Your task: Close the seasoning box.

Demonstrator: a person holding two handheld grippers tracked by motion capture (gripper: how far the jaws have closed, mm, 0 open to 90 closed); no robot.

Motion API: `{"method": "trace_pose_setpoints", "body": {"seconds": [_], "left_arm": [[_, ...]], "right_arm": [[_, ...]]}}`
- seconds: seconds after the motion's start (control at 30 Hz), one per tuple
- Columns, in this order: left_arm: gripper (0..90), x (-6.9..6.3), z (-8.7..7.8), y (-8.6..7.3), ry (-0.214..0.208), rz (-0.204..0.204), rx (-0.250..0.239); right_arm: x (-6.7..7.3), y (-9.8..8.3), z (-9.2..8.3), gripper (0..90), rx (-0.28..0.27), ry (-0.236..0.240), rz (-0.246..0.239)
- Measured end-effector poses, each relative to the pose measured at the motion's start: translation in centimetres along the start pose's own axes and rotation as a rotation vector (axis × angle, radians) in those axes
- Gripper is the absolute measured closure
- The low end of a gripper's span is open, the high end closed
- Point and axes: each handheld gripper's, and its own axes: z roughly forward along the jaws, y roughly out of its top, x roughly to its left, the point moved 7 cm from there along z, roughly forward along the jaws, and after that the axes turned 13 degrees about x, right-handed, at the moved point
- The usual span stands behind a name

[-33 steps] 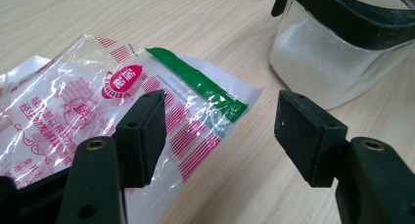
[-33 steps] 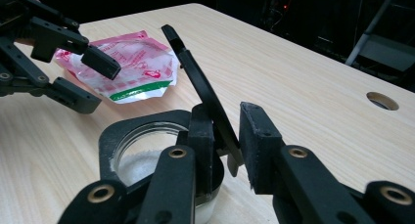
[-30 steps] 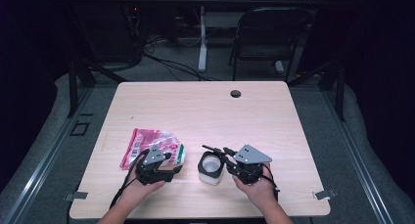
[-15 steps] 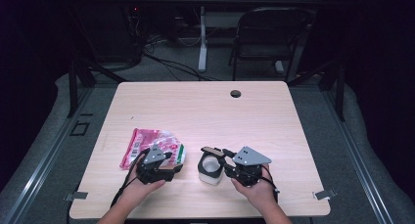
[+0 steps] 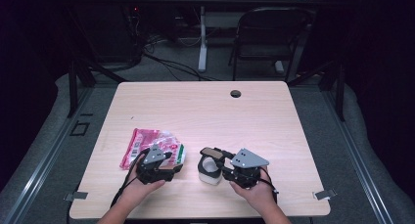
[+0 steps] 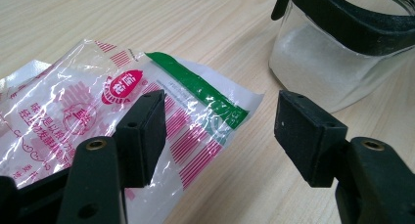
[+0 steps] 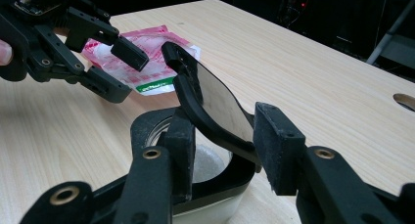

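A small glass jar with white powder and a black rim stands near the table's front edge. Its hinged black lid is flipped up. My right gripper reaches around the jar top, and its jaws have just been opening. The raised lid stands between them, with the right pad clear of it. My left gripper is open just left of the jar. Its jaws hover over the green-edged corner of a pink and white plastic bag lying flat on the table.
The wooden table has a round cable hole near its far edge. A folding chair and cables stand on the dark floor behind it.
The right gripper's jaws have spread wider around the jar's raised lid. Both hands stay where they were.
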Motion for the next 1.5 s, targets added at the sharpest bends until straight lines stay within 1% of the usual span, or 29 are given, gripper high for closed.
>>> {"method": "trace_pose_setpoints", "body": {"seconds": [0.2,0.4,0.47,0.53,0.73,0.8,1.13,1.5], "left_arm": [[37.0,0.0,0.0,0.0,0.001,0.002,0.003],[37.0,0.0,0.0,0.0,0.002,0.002,0.002],[37.0,0.0,0.0,0.0,0.003,0.000,0.001],[37.0,0.0,0.0,0.0,0.002,0.000,0.000],[37.0,0.1,0.0,0.0,0.006,0.002,0.003],[37.0,0.1,0.0,0.0,0.005,-0.004,0.000],[37.0,0.1,0.0,0.0,0.006,-0.005,-0.002],[37.0,0.1,0.0,0.0,0.005,-0.005,-0.002]], "right_arm": [[0.2,0.0,0.1,57.6,0.004,0.010,-0.004],[0.4,-0.1,0.2,57.0,0.008,0.004,-0.016],[0.5,-0.1,0.2,55.9,0.007,0.009,-0.014],[0.5,-0.1,0.2,54.7,0.012,0.013,-0.023],[0.8,-0.2,0.2,53.2,0.014,0.013,-0.031],[0.9,-0.1,0.3,53.0,0.009,0.017,-0.030],[1.2,-0.2,0.2,51.7,0.014,0.021,-0.047],[1.5,-0.3,0.4,50.6,0.020,0.015,-0.068]]}}
